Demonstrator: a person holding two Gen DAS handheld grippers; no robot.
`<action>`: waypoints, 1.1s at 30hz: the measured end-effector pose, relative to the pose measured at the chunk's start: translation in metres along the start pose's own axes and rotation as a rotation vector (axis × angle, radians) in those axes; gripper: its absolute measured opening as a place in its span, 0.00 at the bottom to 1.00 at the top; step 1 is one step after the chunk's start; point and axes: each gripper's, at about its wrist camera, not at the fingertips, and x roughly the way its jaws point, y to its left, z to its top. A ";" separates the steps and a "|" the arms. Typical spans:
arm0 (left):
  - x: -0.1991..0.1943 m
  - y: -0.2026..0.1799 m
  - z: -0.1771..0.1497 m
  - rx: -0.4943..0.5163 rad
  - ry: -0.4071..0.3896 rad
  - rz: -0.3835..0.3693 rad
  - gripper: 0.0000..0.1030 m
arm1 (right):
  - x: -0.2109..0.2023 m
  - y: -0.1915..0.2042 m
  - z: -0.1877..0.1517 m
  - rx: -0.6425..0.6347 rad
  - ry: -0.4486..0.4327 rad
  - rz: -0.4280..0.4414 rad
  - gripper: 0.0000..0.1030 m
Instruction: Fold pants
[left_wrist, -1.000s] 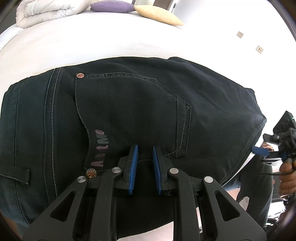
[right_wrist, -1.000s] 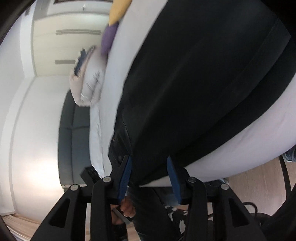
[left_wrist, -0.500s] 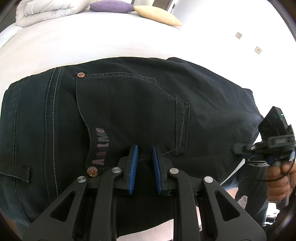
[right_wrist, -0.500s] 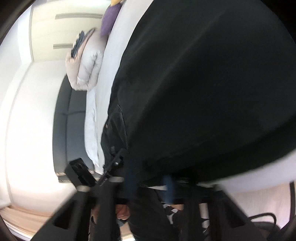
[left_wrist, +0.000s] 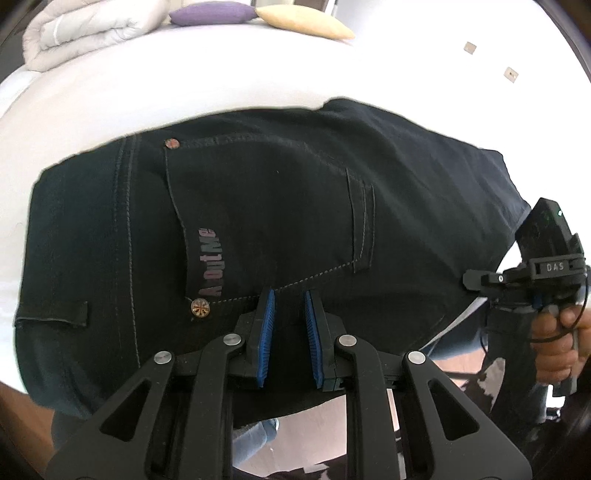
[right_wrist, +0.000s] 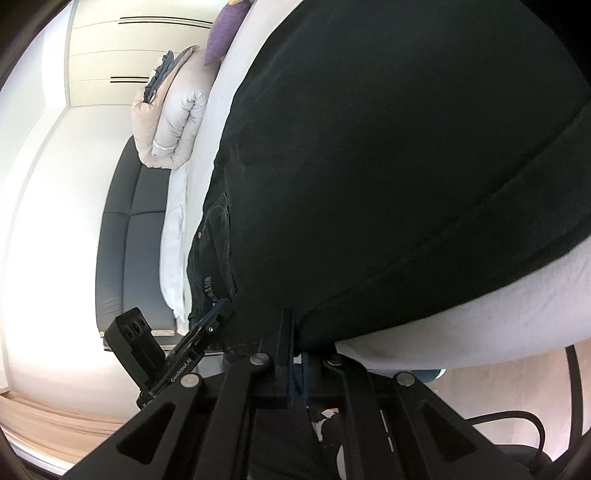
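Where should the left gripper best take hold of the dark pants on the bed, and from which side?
Probably the near edge of the pants, directly under the open left gripper. Come from the bedside, since that edge hangs over the bed.

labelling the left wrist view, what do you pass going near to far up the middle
left gripper → pants → white bed → purple pillow
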 end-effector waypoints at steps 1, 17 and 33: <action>-0.002 -0.003 0.002 -0.003 -0.011 0.000 0.16 | -0.005 -0.003 0.001 0.008 -0.005 0.012 0.09; 0.016 -0.051 0.001 0.082 0.005 -0.066 0.16 | -0.093 -0.056 0.025 0.155 -0.310 0.026 0.00; 0.023 -0.045 0.003 0.046 -0.001 -0.082 0.16 | -0.187 -0.106 0.048 0.311 -0.584 0.015 0.02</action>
